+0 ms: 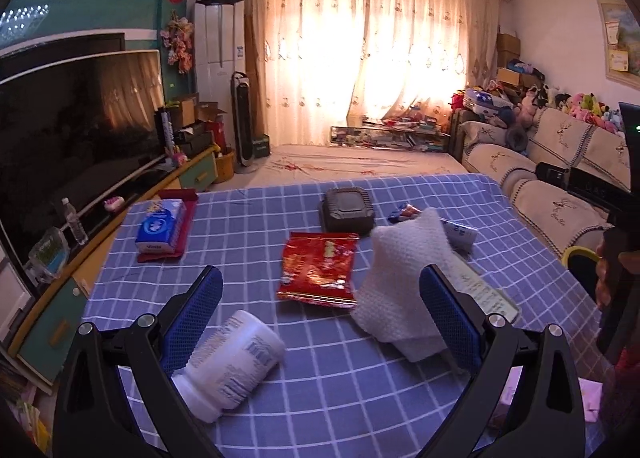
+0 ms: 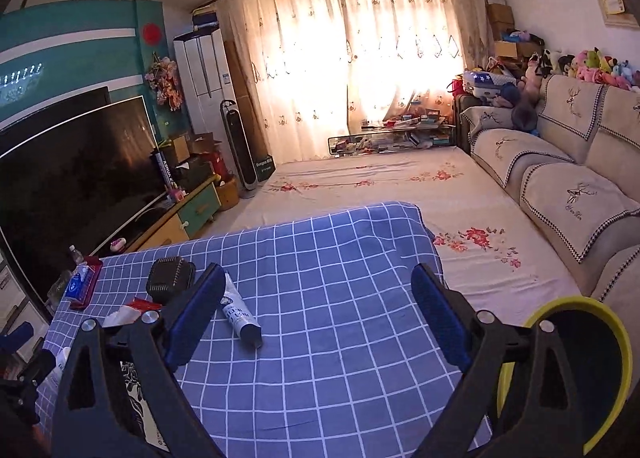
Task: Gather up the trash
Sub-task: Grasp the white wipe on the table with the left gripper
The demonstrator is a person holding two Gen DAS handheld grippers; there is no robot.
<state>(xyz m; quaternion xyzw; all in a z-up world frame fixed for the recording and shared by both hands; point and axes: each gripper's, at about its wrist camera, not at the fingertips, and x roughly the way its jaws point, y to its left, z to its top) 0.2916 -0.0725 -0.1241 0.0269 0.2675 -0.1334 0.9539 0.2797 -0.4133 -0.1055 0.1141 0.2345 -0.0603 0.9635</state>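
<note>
In the left wrist view my left gripper (image 1: 320, 302) is open above the blue checked table (image 1: 340, 378). A white plastic bottle (image 1: 228, 366) lies on its side against the left finger. A red snack wrapper (image 1: 320, 268) lies between and beyond the fingers. A crumpled white tissue (image 1: 400, 282) lies by the right finger. In the right wrist view my right gripper (image 2: 318, 302) is open and empty over the table's right part. A white tube (image 2: 240, 318) lies next to its left finger. A yellow-rimmed bin (image 2: 580, 362) stands at the lower right.
A dark lidded box (image 1: 347, 209) and a blue tissue pack (image 1: 160, 226) on a red pad lie farther back on the table. A flat printed card (image 1: 480, 290) lies under the tissue. A TV (image 1: 72, 130) stands left, a sofa (image 2: 560, 178) right.
</note>
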